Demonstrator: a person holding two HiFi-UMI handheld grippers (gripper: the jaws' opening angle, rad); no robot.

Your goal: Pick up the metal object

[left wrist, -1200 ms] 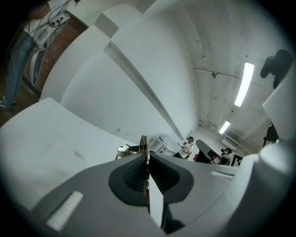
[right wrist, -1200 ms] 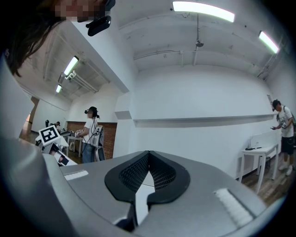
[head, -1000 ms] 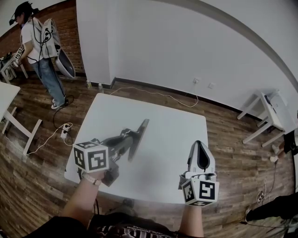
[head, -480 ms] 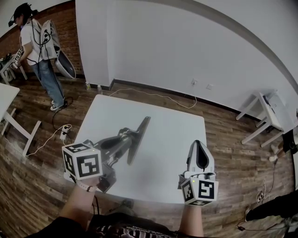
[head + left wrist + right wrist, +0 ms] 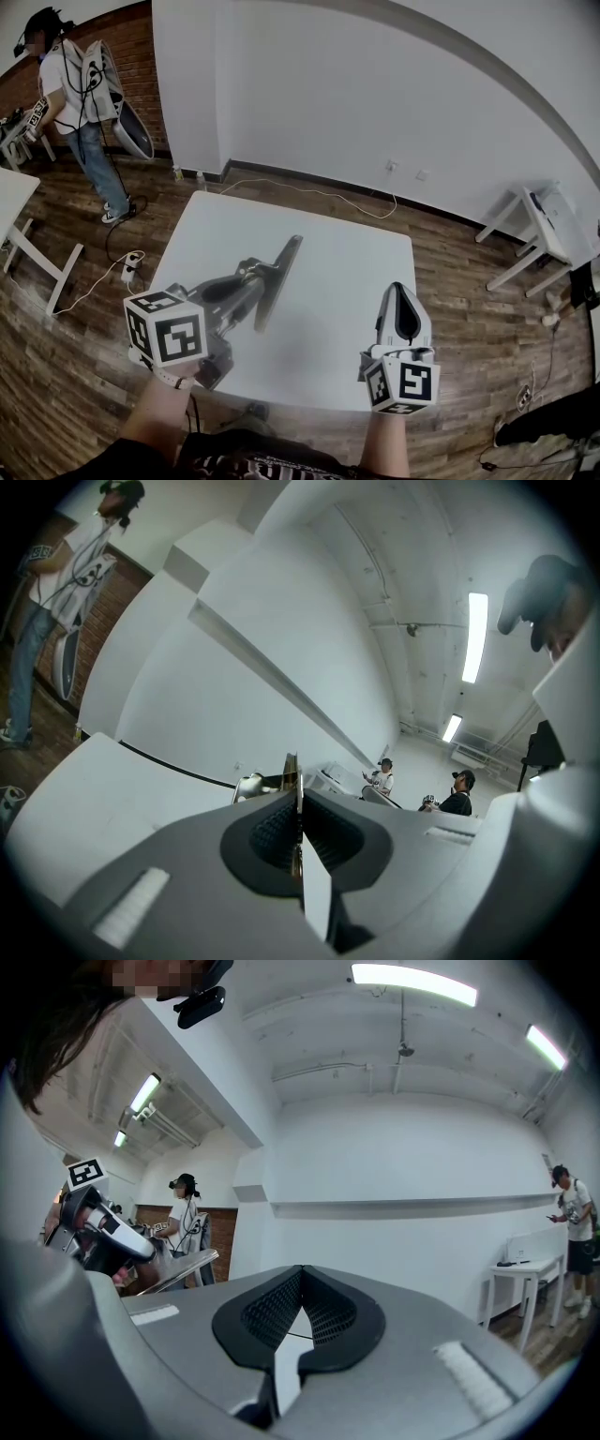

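A flat, narrow metal plate [image 5: 281, 281] is held edge-up above the white table [image 5: 347, 253]. My left gripper [image 5: 251, 275] is shut on its near side. In the left gripper view the plate [image 5: 291, 766] shows as a thin edge pinched between the dark pads of the left gripper [image 5: 297, 799]. My right gripper [image 5: 403, 292] hovers over the table's near right corner, shut with nothing in it. In the right gripper view its tips [image 5: 300, 1271] meet, and the plate [image 5: 183, 1269] shows at the left.
A person [image 5: 80, 103] stands at the far left by the brick wall. A second table [image 5: 19, 202] lies at the left edge, a small white desk [image 5: 544, 225] at the right. A cable [image 5: 309, 190] and a power strip [image 5: 131, 262] lie on the wooden floor.
My left hand has drawn back a little to the left and toward me, still gripping the metal plate. The right gripper has stayed where it was.
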